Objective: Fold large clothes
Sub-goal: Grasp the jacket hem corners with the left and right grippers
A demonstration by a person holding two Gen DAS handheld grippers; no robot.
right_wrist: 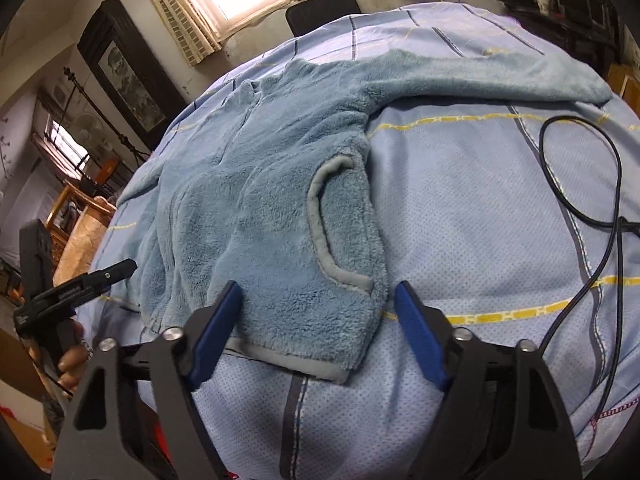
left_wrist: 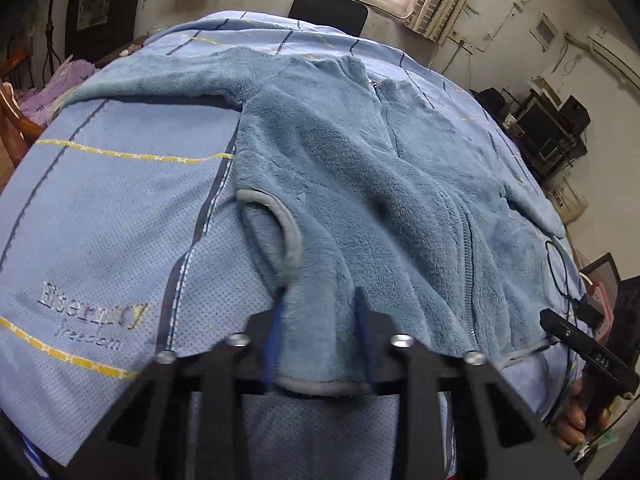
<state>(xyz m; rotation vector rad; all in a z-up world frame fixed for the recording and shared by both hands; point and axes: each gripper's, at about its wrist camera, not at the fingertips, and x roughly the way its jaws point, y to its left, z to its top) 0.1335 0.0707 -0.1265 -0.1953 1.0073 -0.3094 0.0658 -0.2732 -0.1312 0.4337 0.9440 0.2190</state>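
A blue fleece zip jacket lies front up and spread out on a bed with a light blue sheet. My left gripper has its blue fingers partly closed around the hem at the jacket's left bottom corner; fleece fills the gap between them. My right gripper is open, its fingers on either side of the right bottom corner by the grey-trimmed pocket. The jacket has one sleeve stretched out to the right. The right gripper also shows in the left wrist view.
A black cable loops over the sheet to the right of the jacket. A black chair stands beyond the bed under the window. Wooden furniture is at the left, shelves with equipment at the right.
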